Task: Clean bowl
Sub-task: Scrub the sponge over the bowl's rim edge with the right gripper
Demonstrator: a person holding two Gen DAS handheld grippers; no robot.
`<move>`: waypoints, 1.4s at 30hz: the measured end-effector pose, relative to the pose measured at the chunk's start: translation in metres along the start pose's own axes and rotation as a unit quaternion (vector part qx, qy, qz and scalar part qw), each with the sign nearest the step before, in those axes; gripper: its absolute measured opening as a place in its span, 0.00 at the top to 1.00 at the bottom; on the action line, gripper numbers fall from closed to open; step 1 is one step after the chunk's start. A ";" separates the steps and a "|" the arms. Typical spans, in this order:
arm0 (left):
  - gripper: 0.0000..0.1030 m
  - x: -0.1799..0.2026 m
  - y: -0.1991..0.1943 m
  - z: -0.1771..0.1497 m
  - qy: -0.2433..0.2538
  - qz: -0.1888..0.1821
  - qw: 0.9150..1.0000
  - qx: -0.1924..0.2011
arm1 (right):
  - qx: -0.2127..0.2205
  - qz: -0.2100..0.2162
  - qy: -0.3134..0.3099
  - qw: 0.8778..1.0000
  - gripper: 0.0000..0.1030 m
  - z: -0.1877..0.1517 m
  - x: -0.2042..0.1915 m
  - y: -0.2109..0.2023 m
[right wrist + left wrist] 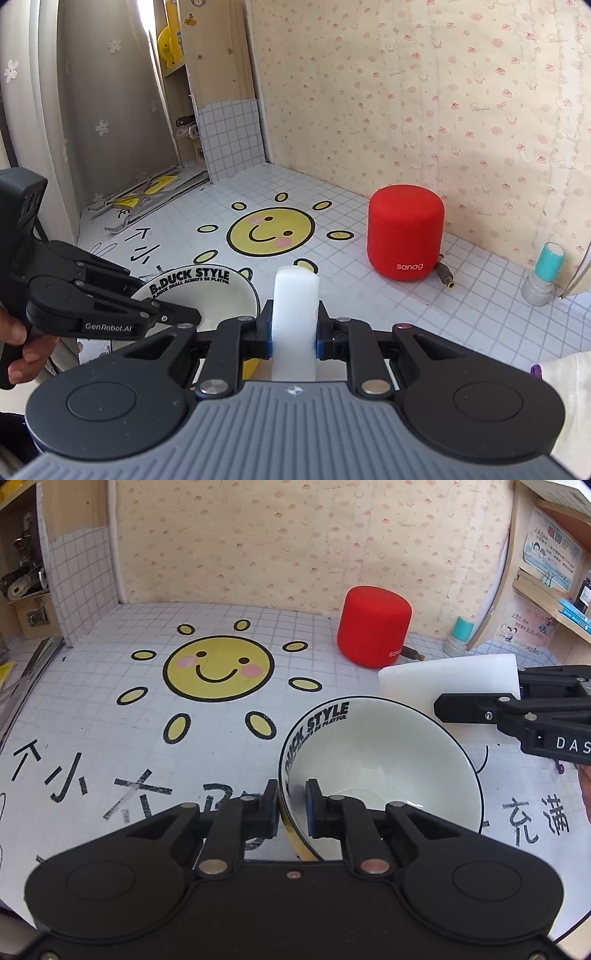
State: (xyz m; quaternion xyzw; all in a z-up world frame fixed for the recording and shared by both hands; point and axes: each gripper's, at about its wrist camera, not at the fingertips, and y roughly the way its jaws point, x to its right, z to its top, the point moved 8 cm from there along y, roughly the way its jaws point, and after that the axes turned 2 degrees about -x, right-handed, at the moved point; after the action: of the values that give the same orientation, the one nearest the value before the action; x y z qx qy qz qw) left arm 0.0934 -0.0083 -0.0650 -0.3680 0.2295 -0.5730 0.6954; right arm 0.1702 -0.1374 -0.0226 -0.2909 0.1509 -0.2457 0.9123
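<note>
bowl pinched at its rim, white sponge block held beside it

left wrist view: the left gripper (291, 797) has its jaws pinching the near rim of the white bowl (388, 760), which tilts on the sun-print table (110, 709); it looks glazed, so likely stiff, slippery and breakable, and the rim suits a firm grip. right wrist view: the right gripper (294, 328) has its jaws pressed onto a white sponge block (295, 295), probably soft and light, just beside the bowl.
</note>
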 end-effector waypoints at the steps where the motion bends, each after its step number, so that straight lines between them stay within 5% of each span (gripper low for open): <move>1: 0.86 0.000 0.000 -0.001 -0.004 0.003 1.000 0.001 | 0.000 0.000 -0.002 1.000 0.80 0.001 0.000 0.000; 16: 0.85 0.001 -0.001 0.000 -0.011 0.009 1.000 0.004 | -0.016 0.021 -0.037 0.999 0.79 0.014 -0.014 0.018; 33: 0.85 0.003 -0.002 0.000 -0.007 0.017 1.000 0.014 | -0.004 -0.010 -0.014 1.000 0.80 -0.029 -0.016 -0.028; 42: 0.84 0.003 -0.002 0.000 0.005 0.015 1.000 0.017 | -0.015 -0.009 -0.027 0.999 0.80 -0.008 -0.016 -0.008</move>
State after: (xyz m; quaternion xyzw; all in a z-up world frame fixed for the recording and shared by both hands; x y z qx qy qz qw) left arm 0.0932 -0.0112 -0.0633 -0.3498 0.2283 -0.5679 0.7092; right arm 0.1509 -0.1382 -0.0215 -0.3125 0.1272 -0.2441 0.9092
